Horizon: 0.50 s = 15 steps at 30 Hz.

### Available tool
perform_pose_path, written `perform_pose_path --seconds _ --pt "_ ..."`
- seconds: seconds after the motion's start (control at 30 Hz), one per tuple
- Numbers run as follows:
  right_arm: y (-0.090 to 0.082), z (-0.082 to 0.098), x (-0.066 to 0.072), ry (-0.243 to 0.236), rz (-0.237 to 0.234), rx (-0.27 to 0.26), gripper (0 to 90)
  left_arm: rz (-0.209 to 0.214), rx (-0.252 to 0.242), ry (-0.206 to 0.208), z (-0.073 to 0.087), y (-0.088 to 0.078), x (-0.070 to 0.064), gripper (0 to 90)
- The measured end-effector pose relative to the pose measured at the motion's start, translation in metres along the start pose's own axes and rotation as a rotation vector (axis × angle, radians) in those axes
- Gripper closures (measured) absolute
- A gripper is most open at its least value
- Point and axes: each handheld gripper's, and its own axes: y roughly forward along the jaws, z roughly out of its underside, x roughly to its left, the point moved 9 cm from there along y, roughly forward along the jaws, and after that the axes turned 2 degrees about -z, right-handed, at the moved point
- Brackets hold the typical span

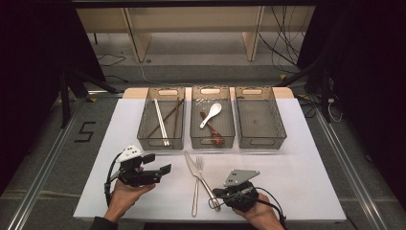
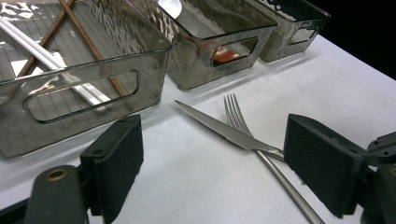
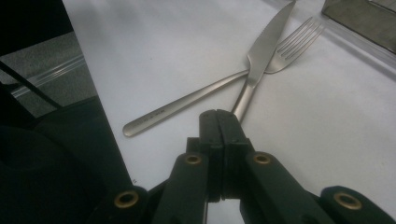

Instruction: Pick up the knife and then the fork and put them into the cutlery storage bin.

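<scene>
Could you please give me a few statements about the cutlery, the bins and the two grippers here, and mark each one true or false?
1. The knife lies crossed over the fork on the white table. True.
2. The right gripper stands wide open above the fork. False: its jaws are shut on the knife's handle end.
3. The left gripper is open and holds nothing. True.
4. The white spoon lies in the right bin. False: it lies in the middle bin, and nothing can be seen in the right bin.
5. The chopsticks lie in the left bin. True.
</scene>
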Motion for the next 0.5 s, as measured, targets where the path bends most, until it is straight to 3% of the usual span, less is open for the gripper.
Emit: perform_pose_path --seconds 0.5 --pt "0.024 0.007 0.01 -0.037 -0.045 0.081 90.0 -0.003 -0.014 0.009 0.002 0.001 -0.003 19.6"
